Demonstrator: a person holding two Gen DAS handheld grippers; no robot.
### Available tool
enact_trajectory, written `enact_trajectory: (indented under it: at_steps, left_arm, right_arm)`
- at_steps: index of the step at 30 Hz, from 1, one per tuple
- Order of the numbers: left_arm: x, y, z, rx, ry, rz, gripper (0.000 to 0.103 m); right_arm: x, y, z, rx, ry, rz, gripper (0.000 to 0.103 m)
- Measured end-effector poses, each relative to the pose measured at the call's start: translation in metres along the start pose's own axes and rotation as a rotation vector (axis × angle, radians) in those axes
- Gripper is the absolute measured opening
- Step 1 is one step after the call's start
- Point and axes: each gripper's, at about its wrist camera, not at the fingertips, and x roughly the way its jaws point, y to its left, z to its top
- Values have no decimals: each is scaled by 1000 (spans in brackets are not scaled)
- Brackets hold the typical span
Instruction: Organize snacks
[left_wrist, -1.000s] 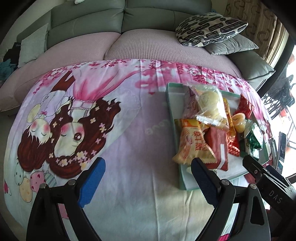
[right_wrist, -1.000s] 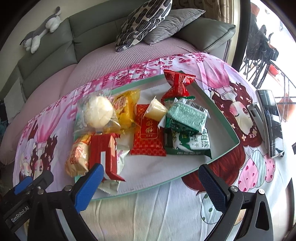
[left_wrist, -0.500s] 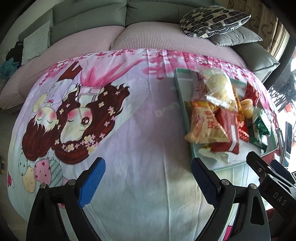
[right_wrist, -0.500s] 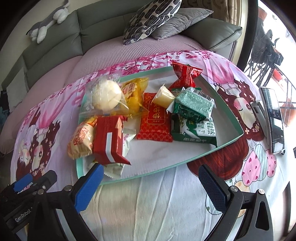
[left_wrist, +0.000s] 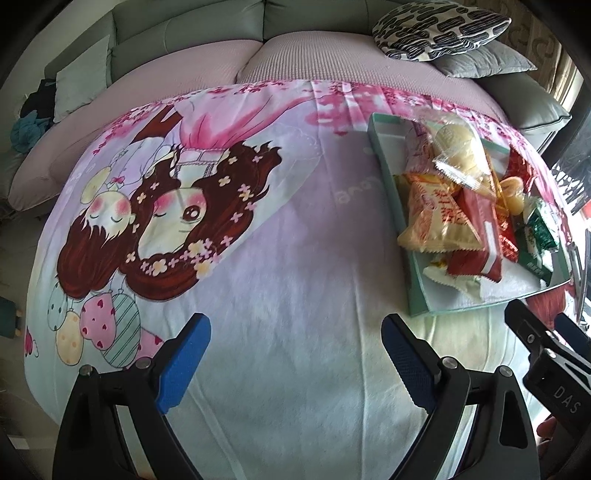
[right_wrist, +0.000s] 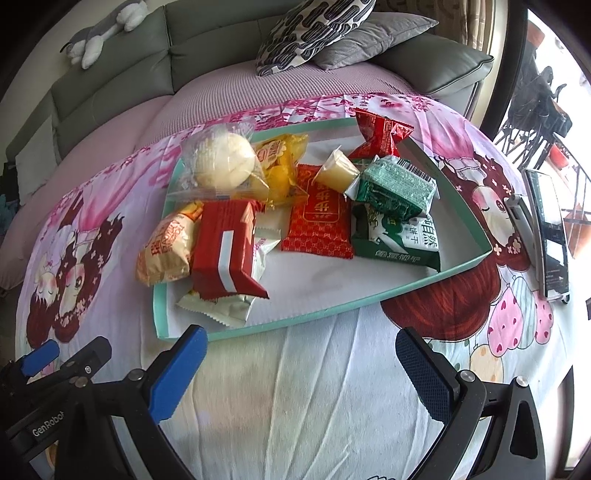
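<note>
Right wrist view gives us the clearest look at the teal tray (right_wrist: 317, 320), which lies on a cartoon-print cloth (right_wrist: 295, 387) and holds all the snacks in a loose heap: a pale bun in a clear bag (right_wrist: 223, 164) at the far left, a yellow packet (right_wrist: 282, 162) beside it, an orange-and-cream packet (right_wrist: 166, 245) hanging over the tray's left rim, a red packet with a white stripe (right_wrist: 227, 253) lying on a white wrapper (right_wrist: 218, 304), a flat red packet (right_wrist: 319, 221) in the middle, a small jelly cup (right_wrist: 336, 171), a red twisted packet (right_wrist: 380, 134) at the far rim, and two green packets (right_wrist: 397, 212) stacked at the right. We hold the right gripper (right_wrist: 299, 360) wide with nothing between its jaws, near the tray's near rim; the left gripper (left_wrist: 295, 347) is equally wide and holds nothing, over bare cloth left of the tray. That cloth is open on the left. A phone (right_wrist: 548, 232) lies right of the tray. We cannot read most of the packet lettering, and the white wrapper is mostly covered.
</note>
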Motion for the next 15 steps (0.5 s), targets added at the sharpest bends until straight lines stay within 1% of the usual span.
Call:
enact_trajectory:
  at_steps: [4, 15]
  left_arm:
    - [2, 2, -3, -6, 14, 10, 94]
    - [2, 8, -5, -24, 15, 6, 94]
  right_arm:
    - [-1, 0, -1, -1, -1, -3, 103]
    - [-2, 0, -2, -3, 2, -5, 103]
